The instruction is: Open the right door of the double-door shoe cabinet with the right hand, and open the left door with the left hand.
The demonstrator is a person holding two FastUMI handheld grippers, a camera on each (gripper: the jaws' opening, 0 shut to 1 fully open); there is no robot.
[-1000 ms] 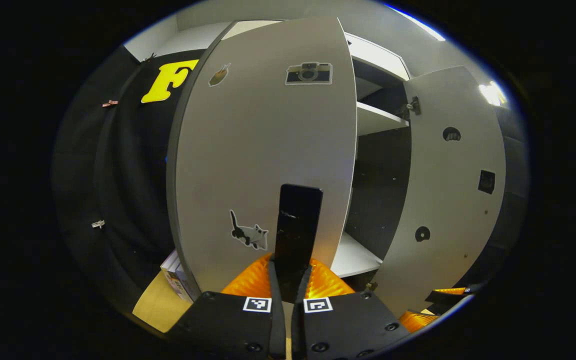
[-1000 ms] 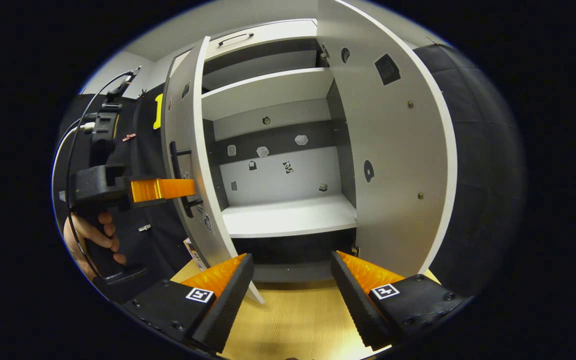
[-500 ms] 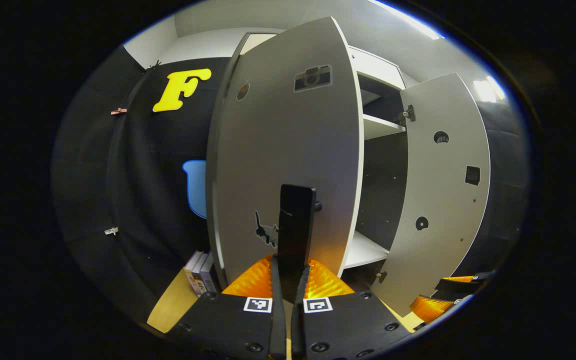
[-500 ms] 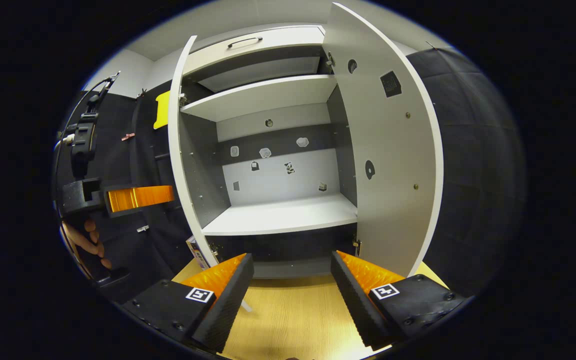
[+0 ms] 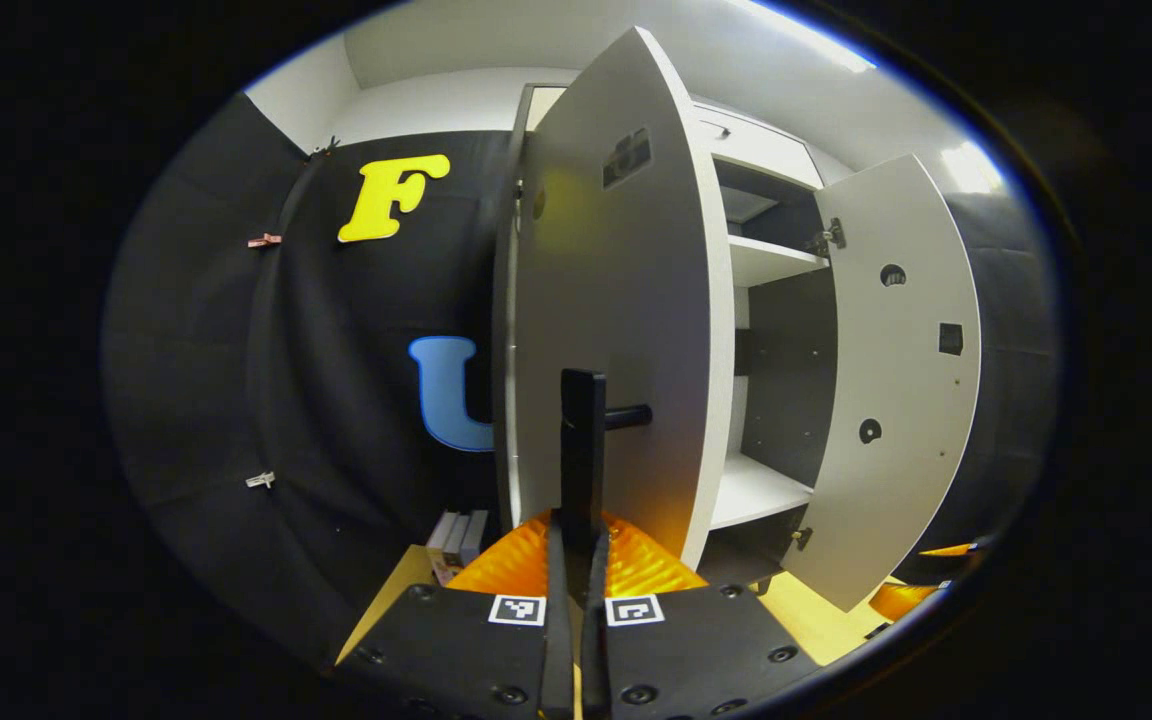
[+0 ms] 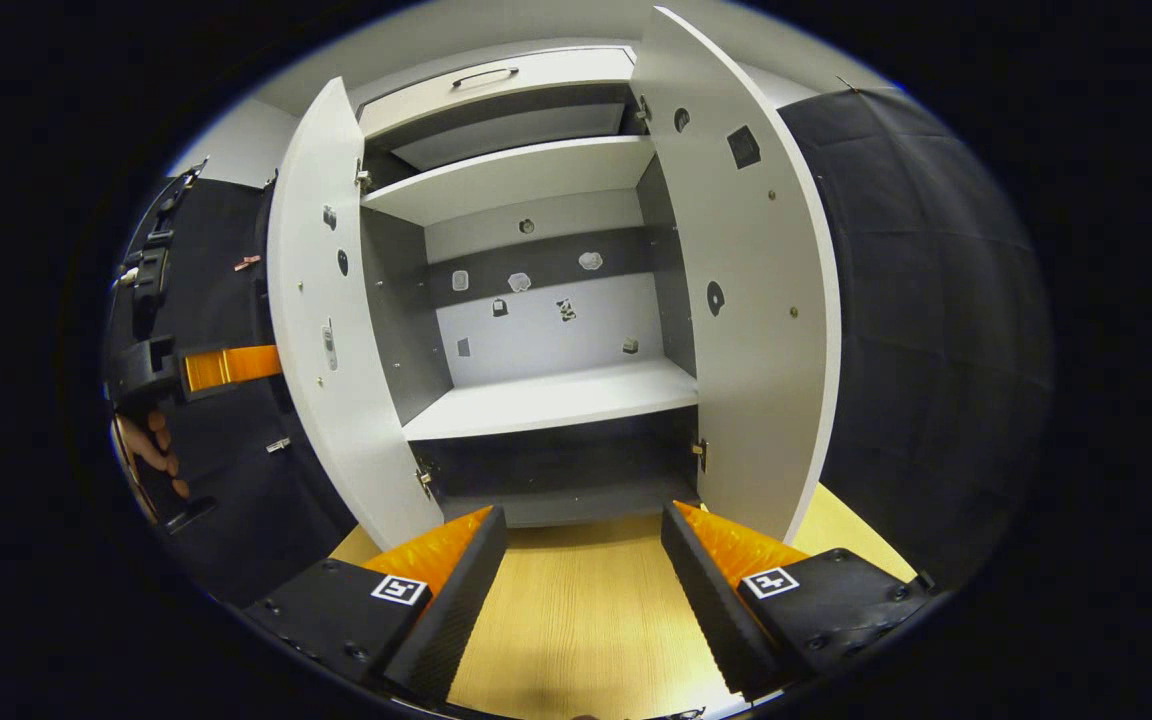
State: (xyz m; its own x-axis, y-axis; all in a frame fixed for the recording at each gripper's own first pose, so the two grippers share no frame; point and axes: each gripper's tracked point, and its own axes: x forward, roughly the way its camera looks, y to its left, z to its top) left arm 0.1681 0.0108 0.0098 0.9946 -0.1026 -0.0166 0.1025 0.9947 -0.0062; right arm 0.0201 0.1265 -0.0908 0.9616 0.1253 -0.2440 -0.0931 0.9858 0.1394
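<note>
The shoe cabinet (image 6: pixel 546 400) fills the centre of the right gripper view, both doors standing out from it. The left door (image 5: pixel 616 330), centre frame in the left gripper view, has swung further out than half a second ago and now shows almost edge-on. The left gripper (image 5: pixel 573 555) is clamped narrow on its black handle (image 5: pixel 583 440). The right door (image 6: pixel 751 300) hangs open at upper right; the right gripper (image 6: pixel 584 545) is wide and empty. Task likely near done. Door stickers: nothing readable.
</note>
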